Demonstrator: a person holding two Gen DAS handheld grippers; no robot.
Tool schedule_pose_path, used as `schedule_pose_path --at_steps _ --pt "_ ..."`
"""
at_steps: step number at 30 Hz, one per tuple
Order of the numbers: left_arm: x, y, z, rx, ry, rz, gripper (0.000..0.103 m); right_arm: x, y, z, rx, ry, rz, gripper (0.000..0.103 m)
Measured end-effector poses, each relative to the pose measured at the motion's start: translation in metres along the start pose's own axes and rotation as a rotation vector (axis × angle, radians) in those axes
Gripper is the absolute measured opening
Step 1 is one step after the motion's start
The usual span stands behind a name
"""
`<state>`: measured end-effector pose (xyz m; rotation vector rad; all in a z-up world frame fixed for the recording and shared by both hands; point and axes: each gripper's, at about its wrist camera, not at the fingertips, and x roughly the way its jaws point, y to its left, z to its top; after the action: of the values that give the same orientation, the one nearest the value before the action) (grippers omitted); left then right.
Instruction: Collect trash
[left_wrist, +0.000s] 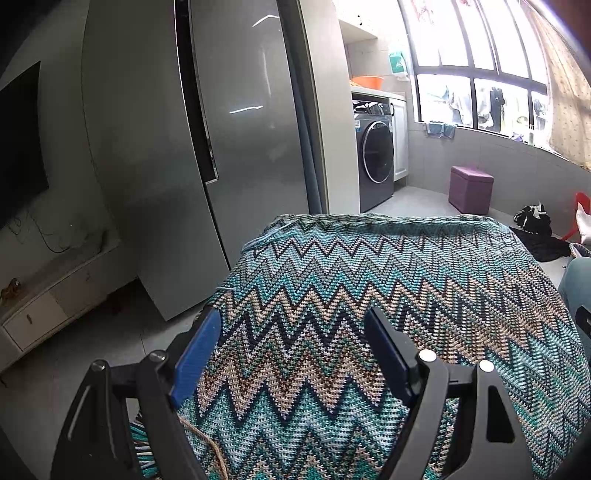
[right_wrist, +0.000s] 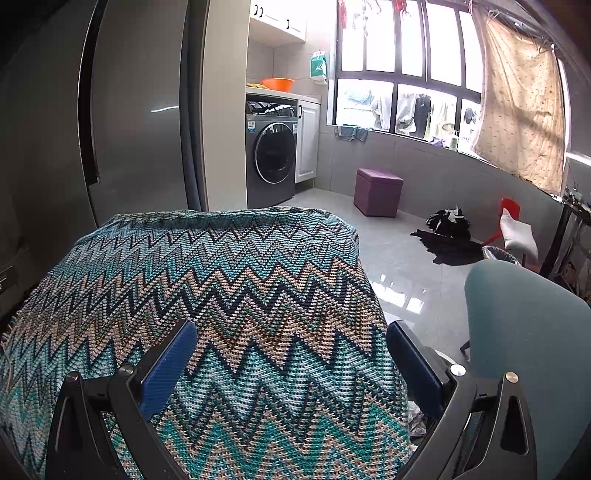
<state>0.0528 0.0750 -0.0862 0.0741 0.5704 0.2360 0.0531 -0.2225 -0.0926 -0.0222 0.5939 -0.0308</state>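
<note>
Left tongs (left_wrist: 291, 332) gape wide and empty above a zigzag-knit cloth (left_wrist: 369, 295) covering the desk; right tongs (right_wrist: 291, 343) likewise spread wide, holding nothing; crumpled trash (right_wrist: 417, 421) peeks out beside the right tongs' right finger, under the cloth's edge; a teal chair (right_wrist: 524, 332) stands further right; a purple stool (right_wrist: 376, 192) sits well ahead.

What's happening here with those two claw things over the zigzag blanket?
A person holds a gripper in each hand over a zigzag-patterned knitted cloth. The left gripper and right gripper are both open and hold nothing. No trash is picked up yet. A little crumpled whitish stuff, perhaps trash, shows by the cloth's edge beside a teal chair. Farther off are a purple stool and a dark heap on the floor.
</note>
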Motion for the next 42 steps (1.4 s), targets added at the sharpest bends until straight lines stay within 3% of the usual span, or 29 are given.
schedule_pose_path --at_steps 25,42 --pt "-0.015 0.004 0.004 -0.024 -0.040 -0.021 0.079 -0.024 -0.016 0.004 0.007 -0.054 -0.029 0.103" --pt "-0.043 0.001 0.010 -0.017 -0.108 -0.017 0.079 -0.048 -0.017 0.012 0.012 -0.125 -0.023 0.103"
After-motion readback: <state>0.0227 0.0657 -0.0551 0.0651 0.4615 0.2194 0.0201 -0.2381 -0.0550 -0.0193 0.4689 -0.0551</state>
